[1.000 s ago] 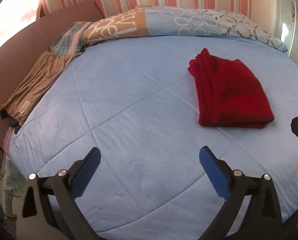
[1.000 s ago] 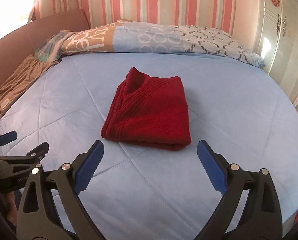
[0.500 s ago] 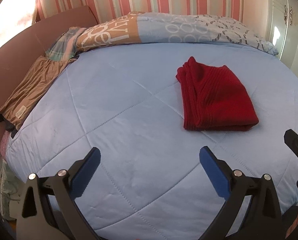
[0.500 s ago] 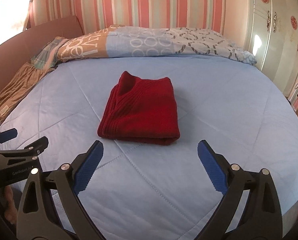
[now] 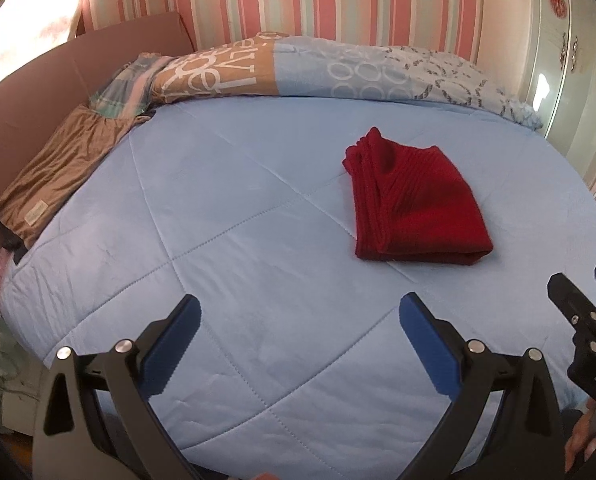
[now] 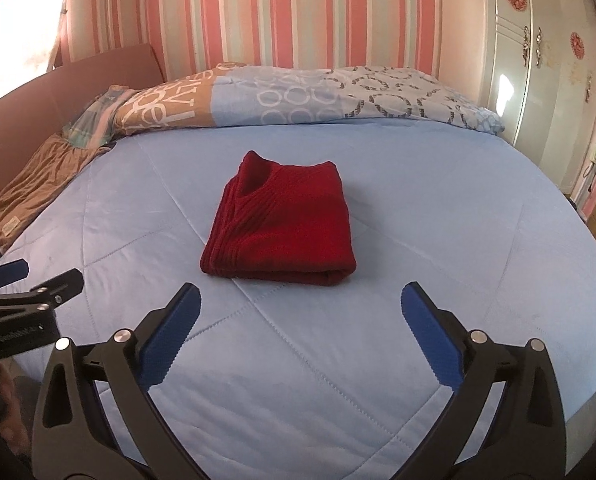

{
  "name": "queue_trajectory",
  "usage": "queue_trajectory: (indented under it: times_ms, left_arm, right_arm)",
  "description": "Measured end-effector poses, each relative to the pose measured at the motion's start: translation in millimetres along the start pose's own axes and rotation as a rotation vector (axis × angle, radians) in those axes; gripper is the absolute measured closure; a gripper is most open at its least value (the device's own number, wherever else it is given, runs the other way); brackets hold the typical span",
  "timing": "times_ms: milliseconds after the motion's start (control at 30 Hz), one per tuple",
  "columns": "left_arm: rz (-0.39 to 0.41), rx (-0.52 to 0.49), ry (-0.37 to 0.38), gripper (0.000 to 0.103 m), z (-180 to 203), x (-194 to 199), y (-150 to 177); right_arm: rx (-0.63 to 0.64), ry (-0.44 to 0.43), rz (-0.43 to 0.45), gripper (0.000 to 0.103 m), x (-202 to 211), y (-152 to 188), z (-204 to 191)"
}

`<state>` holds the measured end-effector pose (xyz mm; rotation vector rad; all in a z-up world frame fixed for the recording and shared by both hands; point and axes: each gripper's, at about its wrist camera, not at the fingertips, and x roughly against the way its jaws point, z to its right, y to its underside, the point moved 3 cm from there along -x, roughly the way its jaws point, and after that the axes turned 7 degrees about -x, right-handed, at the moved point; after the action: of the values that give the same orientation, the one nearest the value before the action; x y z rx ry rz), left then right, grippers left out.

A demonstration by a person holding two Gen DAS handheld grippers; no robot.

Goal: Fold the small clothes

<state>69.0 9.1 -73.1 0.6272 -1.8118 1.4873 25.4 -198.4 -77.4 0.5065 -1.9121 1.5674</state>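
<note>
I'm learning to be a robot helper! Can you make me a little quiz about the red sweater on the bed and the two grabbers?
1. True or false: the red sweater lies folded on the blue quilt.
2. Which gripper holds the sweater? A) left gripper B) right gripper C) neither
3. Fill in: both grippers' jaws stand ____.

Key:
1. True. It lies in a neat folded stack.
2. C. Both stay short of the sweater, with nothing between their jaws; the right's jaws have just been opening.
3. Open.
</note>
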Motion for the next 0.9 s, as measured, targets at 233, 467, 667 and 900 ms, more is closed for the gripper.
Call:
queue_trajectory:
  times_ms: [233, 467, 667, 900]
  left_arm:
    - [0.022, 0.015, -0.017, 0.003, -12, 8, 6]
    - [0.022, 0.009, -0.008, 0.002, -12, 12, 13]
    - [0.031, -0.012, 0.002, 0.002, -4, 11, 16]
    - [0.057, -0.02, 0.006, 0.002, 0, 8, 7]
  right_arm:
    - [-0.028, 0.017, -0.015, 0.003, -2, 5, 2]
    - [-0.004, 0.009, 0.002, 0.003, 4, 9, -6]
    - [0.008, -0.007, -0.001, 0.003, 3, 11, -11]
    - [0.025, 0.028, 0.035, 0.003, 0, -1, -7]
